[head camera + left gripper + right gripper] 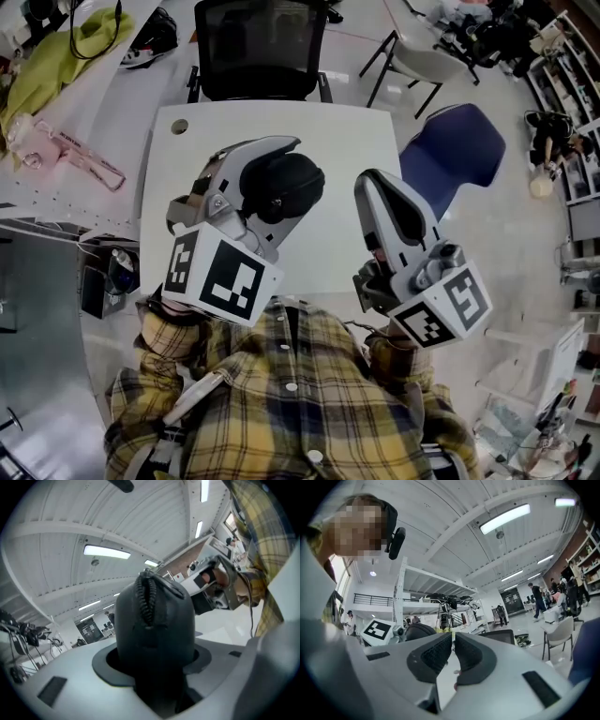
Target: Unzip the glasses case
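Note:
The glasses case (281, 190) is black and rounded, held up over the white table (352, 141). My left gripper (298, 165) is shut on it. In the left gripper view the case (154, 620) stands upright between the jaws of the left gripper (154, 660), and its zipper (146, 597) runs over the top end. My right gripper (371, 184) hovers to the right of the case, apart from it. In the right gripper view the right gripper (453, 644) has its pads nearly together with nothing between them, and the case (419, 631) shows beyond to the left.
A black office chair (260, 47) stands at the table's far edge and a blue chair (452, 150) at its right. A pink object (70, 148) and green cloth (56, 56) lie on the bench at left. The person's plaid shirt (281, 403) fills the near side.

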Demonstrator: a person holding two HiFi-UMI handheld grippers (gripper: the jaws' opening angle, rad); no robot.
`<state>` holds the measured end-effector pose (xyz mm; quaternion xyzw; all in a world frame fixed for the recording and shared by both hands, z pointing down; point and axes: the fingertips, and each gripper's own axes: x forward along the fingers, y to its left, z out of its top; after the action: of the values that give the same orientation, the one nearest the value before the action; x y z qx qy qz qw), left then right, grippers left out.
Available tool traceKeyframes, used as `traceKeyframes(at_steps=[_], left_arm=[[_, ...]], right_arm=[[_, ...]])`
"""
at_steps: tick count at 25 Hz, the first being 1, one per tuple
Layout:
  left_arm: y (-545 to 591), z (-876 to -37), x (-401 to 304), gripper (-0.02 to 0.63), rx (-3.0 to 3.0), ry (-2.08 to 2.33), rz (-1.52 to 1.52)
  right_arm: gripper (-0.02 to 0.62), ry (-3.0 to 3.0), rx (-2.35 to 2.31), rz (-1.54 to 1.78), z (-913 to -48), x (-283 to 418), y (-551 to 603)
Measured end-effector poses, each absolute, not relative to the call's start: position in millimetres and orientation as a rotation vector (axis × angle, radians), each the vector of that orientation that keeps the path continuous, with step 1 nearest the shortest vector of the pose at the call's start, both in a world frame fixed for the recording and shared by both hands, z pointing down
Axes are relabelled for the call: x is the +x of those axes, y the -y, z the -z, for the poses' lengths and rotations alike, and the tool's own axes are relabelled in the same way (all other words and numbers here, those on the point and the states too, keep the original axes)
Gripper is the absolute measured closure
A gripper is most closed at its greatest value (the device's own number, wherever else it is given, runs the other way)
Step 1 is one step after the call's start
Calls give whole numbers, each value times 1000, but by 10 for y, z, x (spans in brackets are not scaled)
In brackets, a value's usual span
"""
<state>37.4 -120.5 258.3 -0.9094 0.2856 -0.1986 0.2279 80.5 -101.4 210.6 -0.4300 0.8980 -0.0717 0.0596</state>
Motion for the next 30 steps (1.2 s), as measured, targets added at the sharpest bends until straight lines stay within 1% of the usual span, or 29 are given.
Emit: traceKeyframes(at_steps=[3, 7, 9, 10, 12, 18, 30], left_arm=[[1295, -2575, 349, 363, -2342, -762, 672], [1395, -2469, 330, 363, -2171, -747, 748], [1422, -2400, 337, 364, -2108, -740, 758], [1432, -2371, 341, 362, -2077, -736, 762], [1449, -2323, 347, 363, -2012, -730, 776], [1492, -2153, 355, 362, -1841, -736, 785], [1526, -1861, 410, 364, -1621, -763, 749]], right_arm=[[595, -2736, -1194, 280, -2071, 724, 881], [594, -2765, -1103, 300, -2040, 618, 747], [579, -2792, -1059, 294, -2035, 547, 703], [557, -2806, -1037, 286, -2031, 508, 685], [546, -2830, -995, 271, -2016, 428, 648], [540, -2846, -903, 284, -2004, 241, 576], [540, -2784, -765, 340, -1825, 235, 568]])
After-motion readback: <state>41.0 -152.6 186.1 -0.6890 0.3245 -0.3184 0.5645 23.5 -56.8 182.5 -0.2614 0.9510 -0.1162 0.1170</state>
